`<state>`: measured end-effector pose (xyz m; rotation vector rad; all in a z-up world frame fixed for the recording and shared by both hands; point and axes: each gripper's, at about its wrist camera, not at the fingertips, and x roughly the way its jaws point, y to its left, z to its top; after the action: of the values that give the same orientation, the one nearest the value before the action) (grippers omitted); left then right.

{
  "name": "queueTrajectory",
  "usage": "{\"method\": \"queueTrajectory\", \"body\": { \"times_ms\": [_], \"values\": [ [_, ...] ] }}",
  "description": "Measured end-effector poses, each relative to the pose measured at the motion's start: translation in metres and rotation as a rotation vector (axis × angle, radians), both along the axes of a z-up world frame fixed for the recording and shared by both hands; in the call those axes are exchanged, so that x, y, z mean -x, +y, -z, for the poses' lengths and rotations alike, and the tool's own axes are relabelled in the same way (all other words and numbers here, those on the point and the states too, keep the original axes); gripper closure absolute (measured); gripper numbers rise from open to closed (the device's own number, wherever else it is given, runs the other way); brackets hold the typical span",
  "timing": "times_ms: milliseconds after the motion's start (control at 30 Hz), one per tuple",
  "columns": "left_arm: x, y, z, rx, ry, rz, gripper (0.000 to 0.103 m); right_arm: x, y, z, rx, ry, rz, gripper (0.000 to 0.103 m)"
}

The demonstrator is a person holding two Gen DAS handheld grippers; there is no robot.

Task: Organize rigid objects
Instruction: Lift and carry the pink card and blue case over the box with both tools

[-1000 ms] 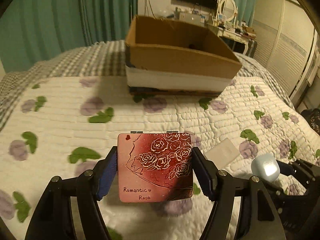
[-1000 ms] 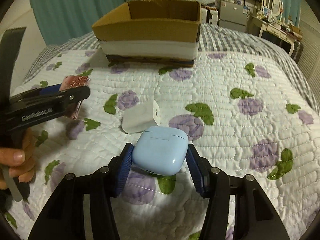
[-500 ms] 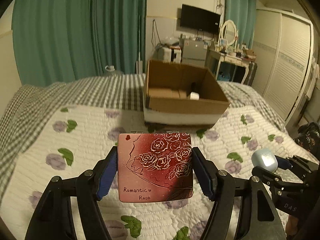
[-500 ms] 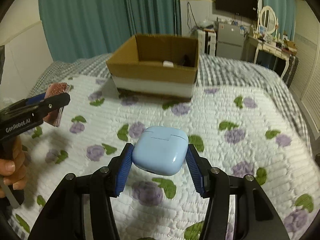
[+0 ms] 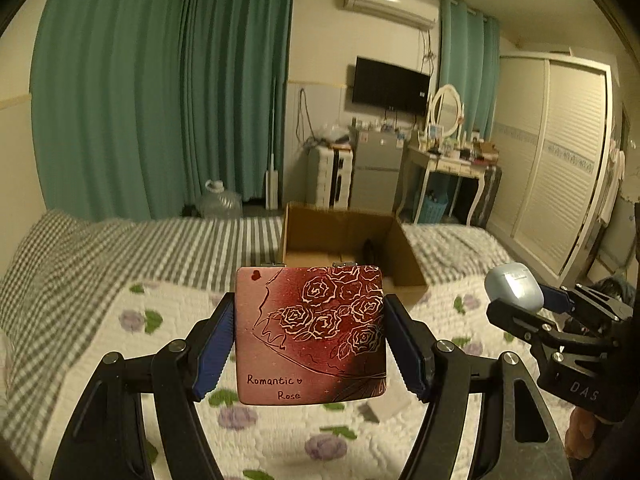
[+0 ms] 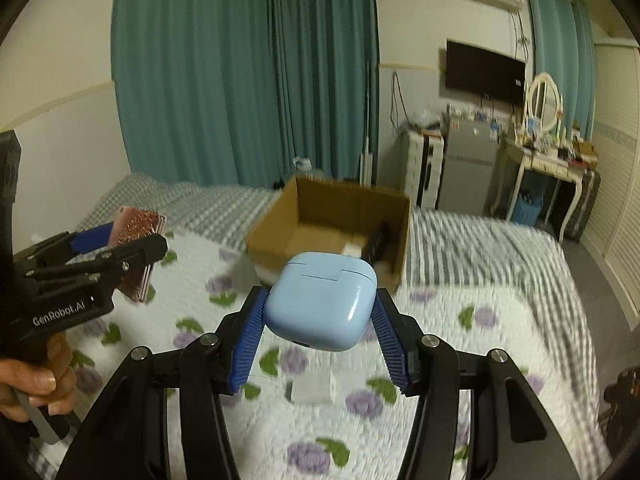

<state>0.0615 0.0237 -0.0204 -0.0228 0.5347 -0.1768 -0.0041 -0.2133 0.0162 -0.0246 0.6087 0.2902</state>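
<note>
L tongs [image 5: 310,344] grip compact [image 5: 310,334], R tongs [image 6: 320,320] earbud case [image 6: 322,300]

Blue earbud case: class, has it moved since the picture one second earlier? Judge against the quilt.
Yes. The blue earbud case, gripped by the right gripper, has risen off the quilt; the cardboard box now shows its inside.

The red compact [image 5: 310,334] read "Romantic Rose"; the left gripper [image 6: 120,258] bore "GenRobot.AI", and the right gripper [image 5: 520,304] showed "DAS".

A home bedroom — quilted floral bed [image 6: 500,340], teal curtains [image 5: 132,100], wall-mounted TV [image 5: 390,85], vanity with oval mirror [image 5: 444,110], louvred wardrobe [image 5: 560,152], air conditioner [image 5: 390,6].
</note>
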Motion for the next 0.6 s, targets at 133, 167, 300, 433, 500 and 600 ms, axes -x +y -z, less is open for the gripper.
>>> {"method": "queueTrajectory", "body": {
  "times_ms": [133, 167, 300, 433, 500, 600],
  "values": [
    [-0.009, 0.000, -0.024, 0.006, -0.052, 0.005, 0.031, -0.011, -0.002, -0.028, -0.009, -0.060, -0.006, 0.050],
    [-0.011, -0.001, -0.028, 0.006, -0.062, 0.007, 0.031, -0.013, -0.003, -0.034, -0.010, -0.074, -0.005, 0.050],
    [-0.022, -0.006, -0.045, 0.006, -0.107, 0.020, 0.031, -0.026, -0.008, -0.056, -0.019, -0.126, -0.001, 0.050],
    [-0.039, -0.012, -0.057, 0.006, -0.135, 0.030, 0.031, -0.041, -0.013, -0.070, -0.022, -0.155, 0.005, 0.050],
    [-0.049, -0.015, -0.061, 0.009, -0.144, 0.034, 0.031, -0.048, -0.015, -0.075, -0.024, -0.170, 0.009, 0.050],
    [-0.063, -0.020, -0.063, 0.005, -0.152, 0.040, 0.031, -0.060, -0.016, -0.079, -0.025, -0.191, 0.013, 0.050]
  ]
}}
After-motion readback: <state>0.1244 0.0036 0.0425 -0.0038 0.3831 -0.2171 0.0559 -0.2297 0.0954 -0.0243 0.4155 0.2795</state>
